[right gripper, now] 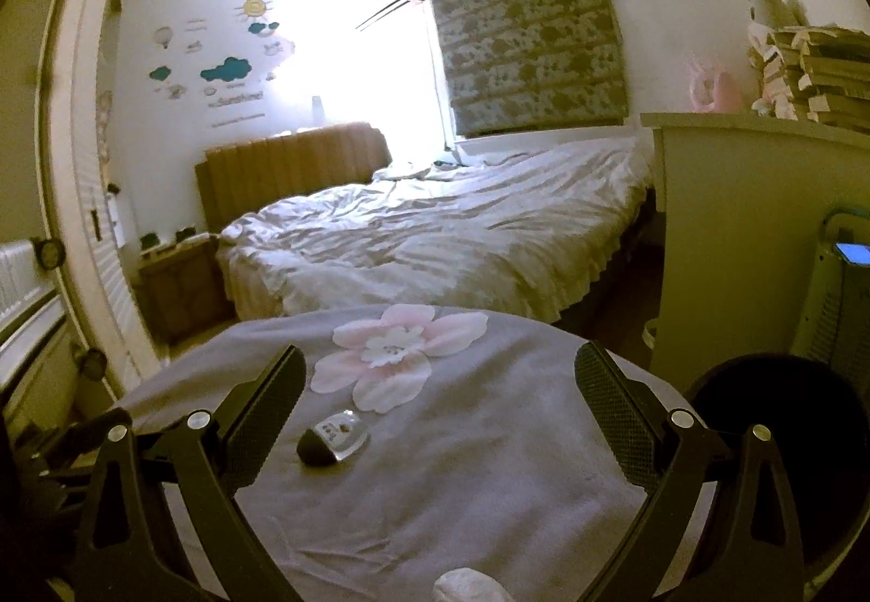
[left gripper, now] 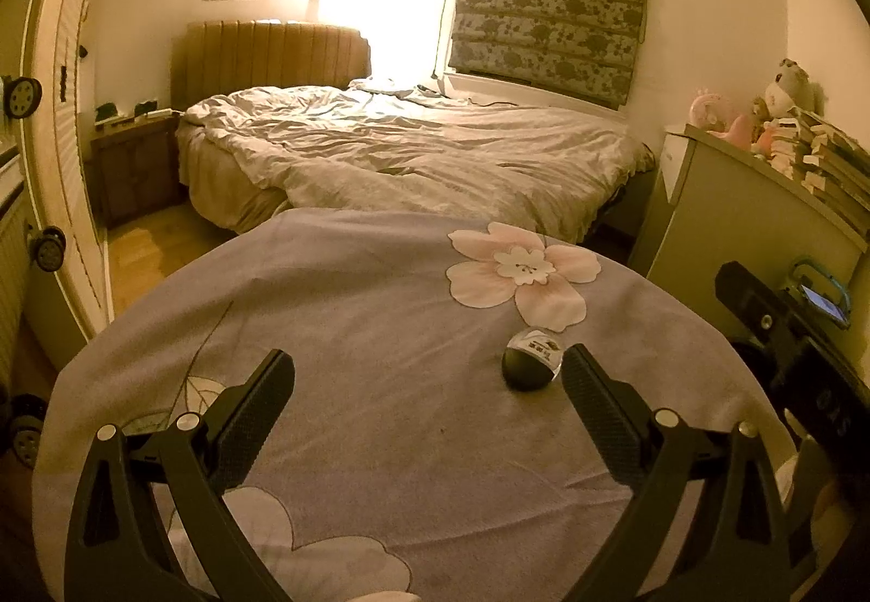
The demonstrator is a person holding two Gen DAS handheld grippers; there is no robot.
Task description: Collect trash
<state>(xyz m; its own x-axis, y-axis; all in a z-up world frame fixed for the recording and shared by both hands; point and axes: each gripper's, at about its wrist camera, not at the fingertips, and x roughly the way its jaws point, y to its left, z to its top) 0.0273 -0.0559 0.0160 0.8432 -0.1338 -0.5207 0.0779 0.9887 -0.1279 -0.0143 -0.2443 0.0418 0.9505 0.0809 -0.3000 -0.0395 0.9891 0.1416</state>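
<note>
A small clear plastic cup with a dark bottom and a printed lid [left gripper: 530,361] lies on its side on the purple floral tablecloth [left gripper: 380,308]. It rests just left of the right finger of my open left gripper [left gripper: 427,373], which holds nothing. In the right wrist view the same cup [right gripper: 333,438] lies close to the left finger of my open right gripper [right gripper: 440,373], also holding nothing. A crumpled white wad [right gripper: 467,584] sits at the table's near edge, below the right gripper. A dark round bin [right gripper: 783,439] stands low to the right of the table.
An unmade bed [left gripper: 413,150] fills the room beyond the table. A pale cabinet [left gripper: 750,221] with stacked books and soft toys stands on the right. The other gripper's body [left gripper: 788,346] shows at the right edge. A nightstand [left gripper: 136,156] and a radiator are on the left.
</note>
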